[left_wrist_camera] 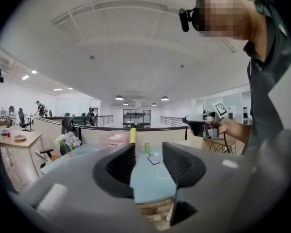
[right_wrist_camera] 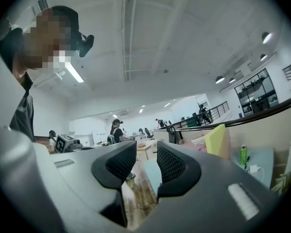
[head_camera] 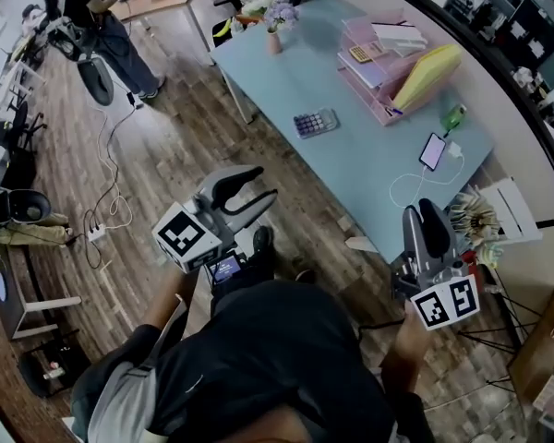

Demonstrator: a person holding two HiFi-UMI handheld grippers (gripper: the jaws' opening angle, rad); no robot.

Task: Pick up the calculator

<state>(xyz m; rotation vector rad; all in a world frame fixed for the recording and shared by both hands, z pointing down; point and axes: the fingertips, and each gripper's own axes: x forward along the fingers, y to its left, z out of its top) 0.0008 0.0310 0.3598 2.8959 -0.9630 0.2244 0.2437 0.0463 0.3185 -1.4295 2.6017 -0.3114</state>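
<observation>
Pale-blue counter held the calculator, which I judged prob. light, rigid, slick, best pinched across its sides; left hand-held gripper & right hand-held gripper gaped empty.

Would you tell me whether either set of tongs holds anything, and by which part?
Nothing is held: the left tongs and right tongs are open and empty; the calculator lies on the table.

Pale blue surface with office things on it
A calculator lies near its left edge. A vase of flowers stands at the far corner, with pink trays and a green bottle along the wall side. A phone lies nearer on a white cable.
</observation>
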